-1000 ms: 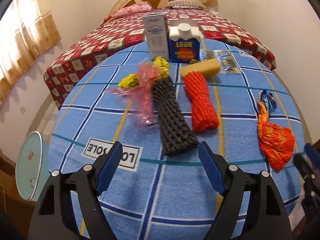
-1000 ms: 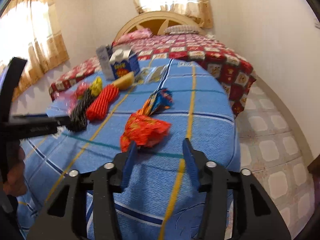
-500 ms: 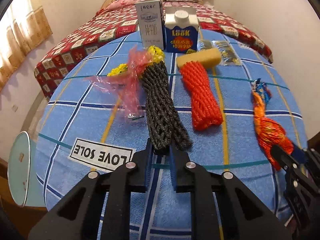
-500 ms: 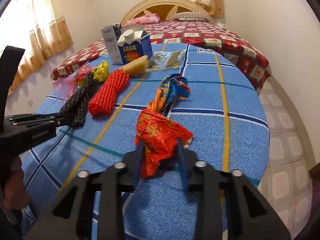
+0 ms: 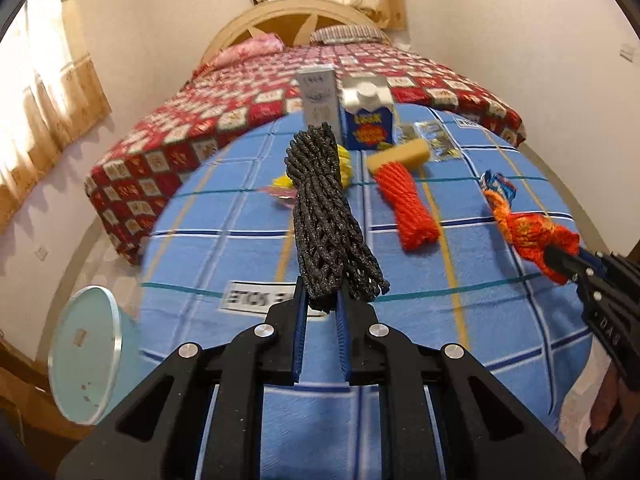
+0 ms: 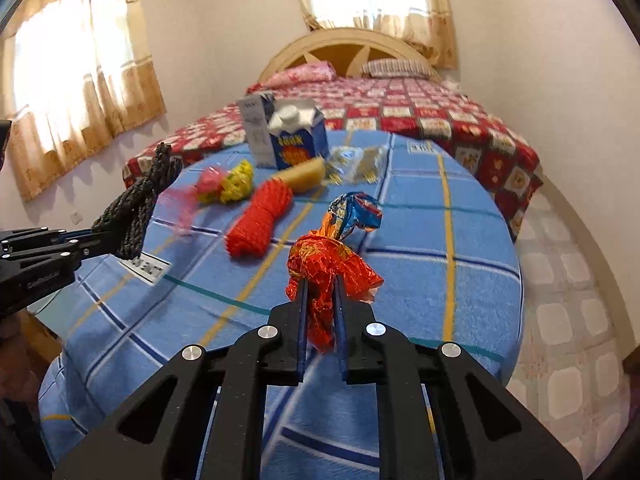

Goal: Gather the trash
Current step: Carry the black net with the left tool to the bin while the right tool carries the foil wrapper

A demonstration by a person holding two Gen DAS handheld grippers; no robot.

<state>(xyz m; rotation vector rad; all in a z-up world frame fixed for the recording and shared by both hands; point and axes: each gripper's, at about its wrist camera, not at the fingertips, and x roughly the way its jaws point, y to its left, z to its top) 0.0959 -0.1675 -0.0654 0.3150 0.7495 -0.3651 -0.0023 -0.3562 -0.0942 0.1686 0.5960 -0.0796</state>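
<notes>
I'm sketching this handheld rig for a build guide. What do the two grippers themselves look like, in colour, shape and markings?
Both match. The left gripper and right gripper are matte black, angular linkage frames with cut-out slots and round silver pivot screws. Each finger ends in a flat blue ribbed pad. Faint embossed lettering marks the side of each body, too small to read. No cables or sleeves show.

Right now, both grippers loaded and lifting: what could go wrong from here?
1. The left gripper pinches only the near end of the black foam net; most of it sticks out past the pads and could slip out.
2. The right gripper clamps a thin fold of the orange foil wrapper, which might tear or slide free.
3. Swinging left toward the blue bin, the net's far end may catch the yellow and pink wrapper.
</notes>
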